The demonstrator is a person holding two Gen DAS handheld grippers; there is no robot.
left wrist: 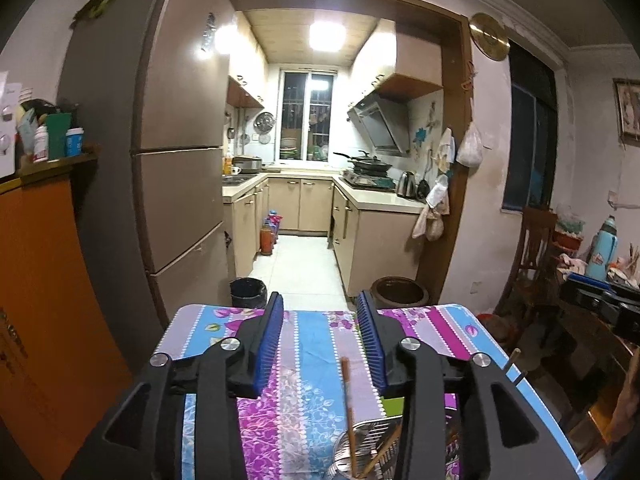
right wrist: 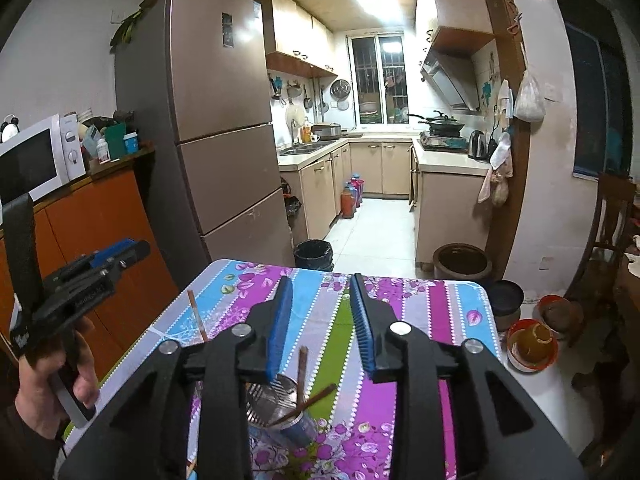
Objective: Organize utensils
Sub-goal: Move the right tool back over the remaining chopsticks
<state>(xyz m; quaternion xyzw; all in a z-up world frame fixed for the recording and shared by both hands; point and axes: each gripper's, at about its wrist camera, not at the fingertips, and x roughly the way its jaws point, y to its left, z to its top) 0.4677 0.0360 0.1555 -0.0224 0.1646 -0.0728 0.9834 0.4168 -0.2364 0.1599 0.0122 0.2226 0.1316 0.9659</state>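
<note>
Left wrist view: left claw (left wrist: 320, 320), black frame with ribbed blue pads, spread wide and empty, held above the worktop (left wrist: 304, 360), which wears a glossy floral striped cloth in purple, blue and grey. Perforated metal utensil holder (left wrist: 368, 452) at lower edge, carrying thin brown chopsticks (left wrist: 347, 400), one upright, one slanted. Right wrist view: right claw (right wrist: 322, 312), same build, parted wide, gripping nothing, above the round holder (right wrist: 272, 400) with chopsticks (right wrist: 302, 376) leaning inside. A further chopstick (right wrist: 197, 316) stands left of it.
</note>
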